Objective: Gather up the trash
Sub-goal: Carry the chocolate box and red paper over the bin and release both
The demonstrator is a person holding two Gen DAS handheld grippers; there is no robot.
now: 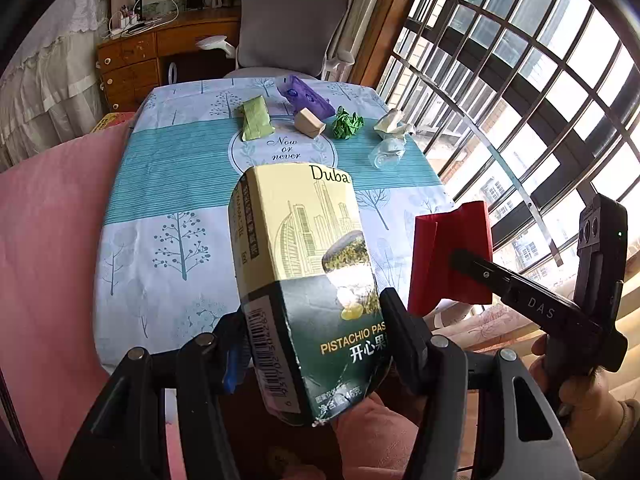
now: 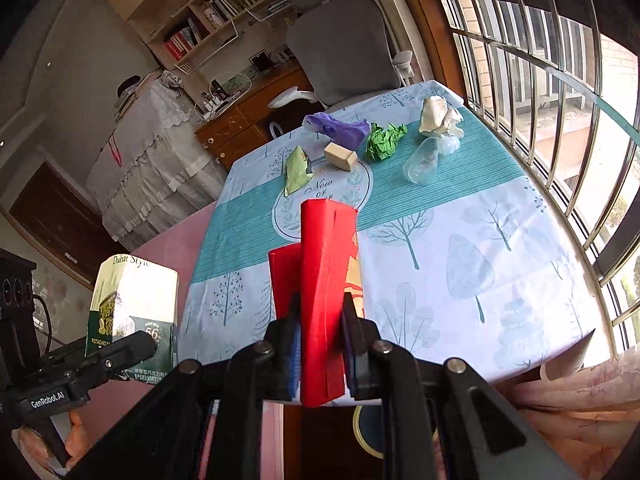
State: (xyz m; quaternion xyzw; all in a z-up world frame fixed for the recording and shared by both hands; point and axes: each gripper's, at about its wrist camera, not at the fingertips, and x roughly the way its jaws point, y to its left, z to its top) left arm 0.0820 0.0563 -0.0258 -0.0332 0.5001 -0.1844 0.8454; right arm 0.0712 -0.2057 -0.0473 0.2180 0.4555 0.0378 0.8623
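Here, line by line:

Left gripper (image 1: 316, 320): jaws clamped on the two sides of the chocolate box (image 1: 304, 280); the box stands up between the pads, tilted a little, its pale top with a skyline drawing above and its dark green base with "PISTACHIO" lettering below; a barcode runs down its left side; it is lifted clear of the table.

Right gripper (image 2: 320, 344): jaws pressed close together, pinching the red carton (image 2: 326, 296) near its lower end; the carton is flattened and creased, rising upright from the pads; it is also held above the table edge, not resting on it.

Hand (image 1: 576, 384): seen in the left wrist view at the lower right, wrapped round the right gripper's handle.

Table (image 2: 500, 280): covered with a white and teal cloth printed with trees and a round "Now or never" badge at its middle.

Trash still on the table: all of it lies in a loose row at the far end; green wrapper (image 1: 256, 118) on the left; tan box (image 1: 309, 122) just right of it; purple bag (image 1: 306, 96) behind the tan box; green crumpled paper (image 1: 347, 123) next; white crumpled paper (image 1: 392, 123) nearest the window; clear plastic cup (image 1: 387, 152) lying on its side just in front of the white paper.

Behind the table: grey office chair (image 1: 292, 24); wooden desk (image 1: 160, 52) to its left.

Window side: barred window (image 1: 520, 80) along the right of the table.
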